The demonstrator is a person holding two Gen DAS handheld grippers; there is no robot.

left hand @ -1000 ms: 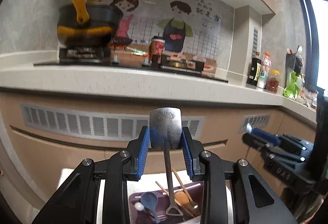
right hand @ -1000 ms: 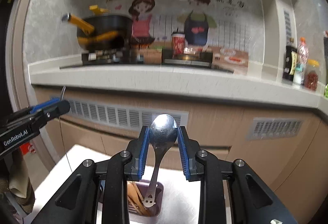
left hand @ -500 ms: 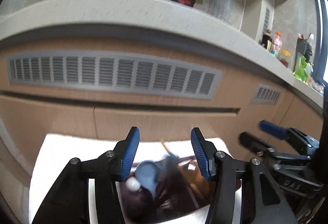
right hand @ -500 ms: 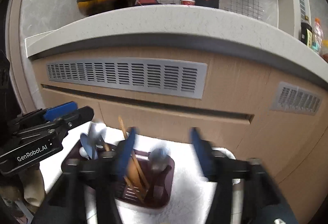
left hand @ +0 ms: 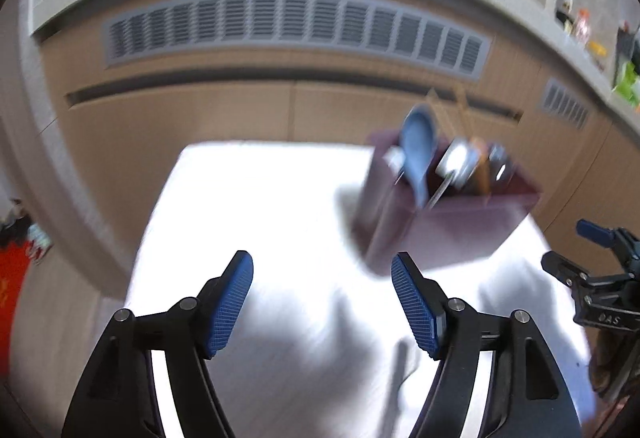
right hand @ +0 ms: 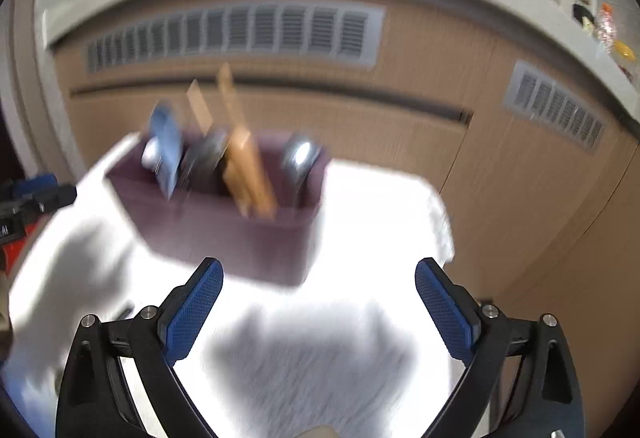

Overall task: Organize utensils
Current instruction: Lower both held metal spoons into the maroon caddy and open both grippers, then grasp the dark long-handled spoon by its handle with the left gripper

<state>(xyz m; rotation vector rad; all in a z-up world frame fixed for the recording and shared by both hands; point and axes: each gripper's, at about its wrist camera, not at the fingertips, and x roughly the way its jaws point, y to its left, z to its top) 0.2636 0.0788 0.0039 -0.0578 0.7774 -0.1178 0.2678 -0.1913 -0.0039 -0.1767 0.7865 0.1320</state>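
I am holding both grippers empty, the left gripper (left hand: 322, 302) with fingers spread wide and the right gripper (right hand: 319, 308) wider still. The purple utensil holder (right hand: 224, 226) is sitting ahead of my right fingers, up and to their left; from the left fingers it is lying ahead and to the right. A blue spoon (left hand: 418, 153), wooden chopsticks (right hand: 244, 165) and a metal spoon (right hand: 300, 155) are standing in it. I judge the sorting nearly done, so I am checking the white cloth (left hand: 248, 205) for stragglers before reaching. Motion blur is smearing everything; I cannot tell which compartment holds what, and the cloth's near edge is cut off.
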